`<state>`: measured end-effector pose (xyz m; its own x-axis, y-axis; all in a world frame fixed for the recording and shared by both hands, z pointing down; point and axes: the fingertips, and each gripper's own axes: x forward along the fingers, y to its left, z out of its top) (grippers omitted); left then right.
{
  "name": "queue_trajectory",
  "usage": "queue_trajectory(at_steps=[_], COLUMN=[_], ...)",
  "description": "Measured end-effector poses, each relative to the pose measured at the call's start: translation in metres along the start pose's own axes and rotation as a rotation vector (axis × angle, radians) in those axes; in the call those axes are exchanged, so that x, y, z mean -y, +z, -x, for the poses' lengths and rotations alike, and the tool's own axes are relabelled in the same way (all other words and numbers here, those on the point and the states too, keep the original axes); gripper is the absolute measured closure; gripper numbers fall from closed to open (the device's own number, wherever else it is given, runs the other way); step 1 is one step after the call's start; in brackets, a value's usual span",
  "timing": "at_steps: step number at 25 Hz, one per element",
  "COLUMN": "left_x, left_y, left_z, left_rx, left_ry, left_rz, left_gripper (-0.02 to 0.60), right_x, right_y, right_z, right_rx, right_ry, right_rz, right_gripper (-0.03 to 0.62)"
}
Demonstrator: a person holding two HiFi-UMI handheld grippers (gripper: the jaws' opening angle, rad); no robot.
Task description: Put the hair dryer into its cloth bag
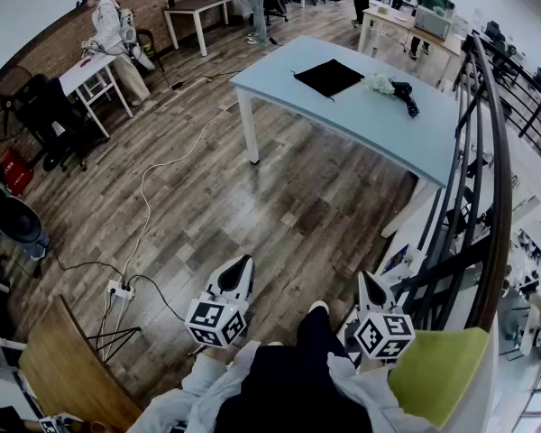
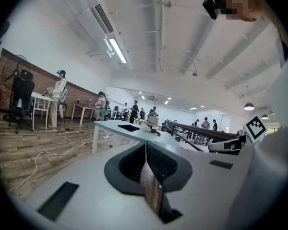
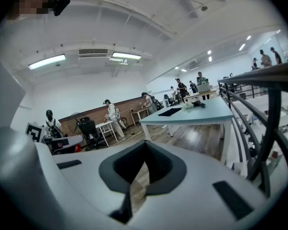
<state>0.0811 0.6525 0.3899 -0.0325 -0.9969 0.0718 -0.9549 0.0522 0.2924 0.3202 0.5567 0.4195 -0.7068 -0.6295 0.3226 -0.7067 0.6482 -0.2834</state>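
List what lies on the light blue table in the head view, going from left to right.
black cloth bag → white bundle → black hair dryer

Wood-plank floor (image 1: 325, 215), brick wall (image 1: 50, 43) (far side), black railing (image 1: 500, 142)

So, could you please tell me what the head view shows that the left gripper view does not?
Only the head view: the power strip and the green chair. Only the left gripper view: the ceiling lights and a close look at the left claw, shut with nothing in it. Both: the pale table with the black bag and the hair dryer lying on it.
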Motion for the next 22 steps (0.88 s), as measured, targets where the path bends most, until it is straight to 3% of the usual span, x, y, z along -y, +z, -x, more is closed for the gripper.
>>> queue_trajectory(at_steps=[8, 22], left_x=[-0.004, 0.003], left_y=[0.01, -0.008], left_z=[0.032, 0.048], left_rx=[0.032, -0.001], left_ry=[0.005, -0.034], left_rz=[0.0, 0.011], left_gripper=[0.56, 0.561], right_x=[-0.027, -0.029], right_y=[-0.004, -0.023], right_z=[0.017, 0.04], right_rx=[-0.003, 0.009], right_ry=[0.006, -0.04], right_rz=[0.029, 0.004], right_gripper=[0.588, 0.588])
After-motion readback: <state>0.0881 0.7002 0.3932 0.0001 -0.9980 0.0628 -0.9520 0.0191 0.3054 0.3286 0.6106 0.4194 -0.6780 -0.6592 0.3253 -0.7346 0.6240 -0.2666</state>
